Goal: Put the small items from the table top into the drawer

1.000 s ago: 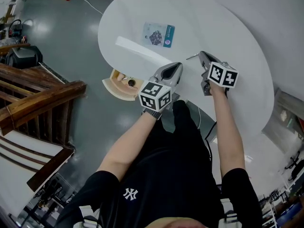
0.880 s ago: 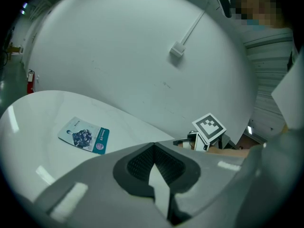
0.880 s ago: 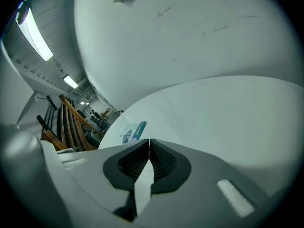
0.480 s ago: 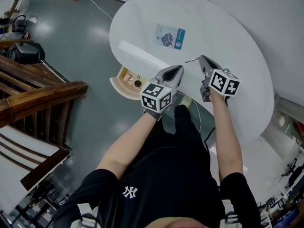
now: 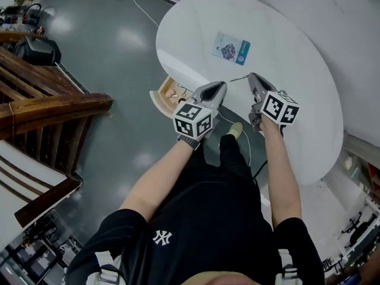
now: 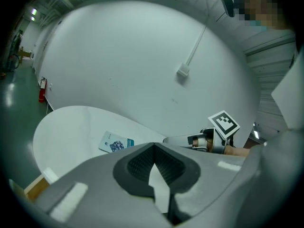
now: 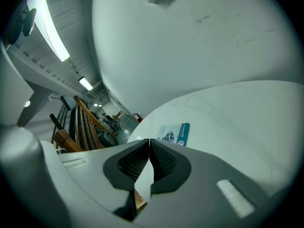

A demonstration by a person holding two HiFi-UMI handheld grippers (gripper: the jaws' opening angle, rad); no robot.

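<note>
Packet [image 5: 230, 47] lies flat, long axis seemingly crosswise, teal end right; left claw [image 6: 153, 144] and right claw [image 7: 149, 140] closed.

1. The T-shirt [image 5: 199, 218] is black and short-sleeved, with a small white emblem [image 5: 160, 240] on the chest.
2. The trousers [image 5: 230, 159] are black.
3. The shoulder straps [image 5: 105, 266] are pale grey.
4. The left hand-held gripper [image 5: 221, 86] has a grey moulded shell, black dimpled pads [image 6: 137, 163] and a marker cube [image 5: 193, 120] printed with black-and-white squares.
5. The right hand-held gripper [image 5: 252, 76] has the same grey shell, and its cube [image 5: 279, 107] has the same markings.
</note>
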